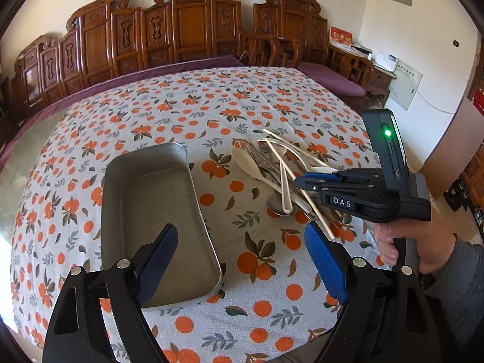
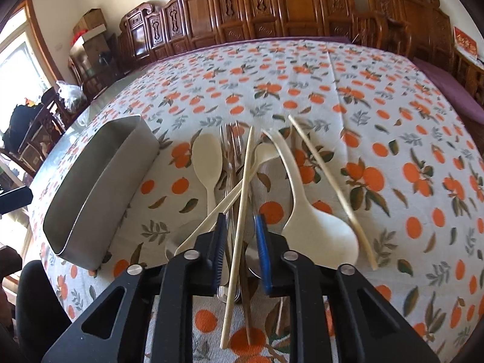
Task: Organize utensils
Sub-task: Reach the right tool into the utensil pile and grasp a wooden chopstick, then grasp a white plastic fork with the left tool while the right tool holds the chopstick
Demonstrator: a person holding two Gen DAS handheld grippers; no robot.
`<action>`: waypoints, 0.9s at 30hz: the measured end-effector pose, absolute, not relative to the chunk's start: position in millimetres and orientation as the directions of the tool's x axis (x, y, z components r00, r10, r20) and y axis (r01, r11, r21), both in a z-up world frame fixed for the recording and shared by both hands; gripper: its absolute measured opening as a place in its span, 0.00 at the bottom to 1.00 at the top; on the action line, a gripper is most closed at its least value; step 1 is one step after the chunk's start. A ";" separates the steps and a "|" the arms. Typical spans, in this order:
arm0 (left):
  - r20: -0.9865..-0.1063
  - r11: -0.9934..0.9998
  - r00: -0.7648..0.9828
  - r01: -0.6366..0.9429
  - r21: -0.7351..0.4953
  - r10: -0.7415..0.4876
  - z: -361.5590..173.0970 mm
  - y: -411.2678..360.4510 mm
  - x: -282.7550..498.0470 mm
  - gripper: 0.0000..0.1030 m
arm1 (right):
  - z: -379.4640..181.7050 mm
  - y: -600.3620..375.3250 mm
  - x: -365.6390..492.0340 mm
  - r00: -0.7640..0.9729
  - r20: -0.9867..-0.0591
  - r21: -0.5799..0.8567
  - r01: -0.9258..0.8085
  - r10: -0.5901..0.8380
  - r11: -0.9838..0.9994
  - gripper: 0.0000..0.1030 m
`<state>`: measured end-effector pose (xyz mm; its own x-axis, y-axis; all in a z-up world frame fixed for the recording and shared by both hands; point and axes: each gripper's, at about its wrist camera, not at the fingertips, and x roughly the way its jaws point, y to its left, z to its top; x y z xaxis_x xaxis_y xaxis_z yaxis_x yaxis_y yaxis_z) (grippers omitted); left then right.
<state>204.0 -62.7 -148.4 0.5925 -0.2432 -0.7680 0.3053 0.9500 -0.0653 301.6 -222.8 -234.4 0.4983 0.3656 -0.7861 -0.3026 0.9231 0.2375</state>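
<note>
One metal tray point(image 1: 157, 211) sat left of centre on the orange-print tablecloth point(image 1: 211, 106), with the utensil pile point(image 1: 281, 175) just to its right. The left gripper point(image 1: 242, 257) hung spread wide at the bottom; the right gripper point(image 2: 240, 242) straddled a chopstick point(image 2: 239, 227), jaws narrowed, not visibly clamping it

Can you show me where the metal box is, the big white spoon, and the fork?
Metal tray point(image 1: 157, 199), left wrist view, on its bare inner floor.
Big white spoon point(image 2: 320, 233), right wrist view, on its bowl.
Fork point(image 2: 231, 139), right wrist view, on its prongs.
</note>
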 end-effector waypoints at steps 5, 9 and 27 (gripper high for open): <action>-0.779 0.951 0.582 0.302 -0.062 -0.235 -154.4 -65.8 214.3 0.80 | -241.5 -223.6 304.7 0.477 -0.795 0.257 -0.294 0.374 0.921 0.08; -0.784 0.949 0.573 0.310 -0.063 -0.239 -156.4 -73.3 222.2 0.80 | -231.9 -227.1 301.1 0.491 -0.771 0.286 -0.303 0.406 0.909 0.06; -0.840 0.920 0.465 0.379 -0.095 -0.279 -190.5 -135.0 286.7 0.41 | -201.4 -289.0 307.1 0.607 -0.709 0.298 -0.205 0.360 0.932 0.06</action>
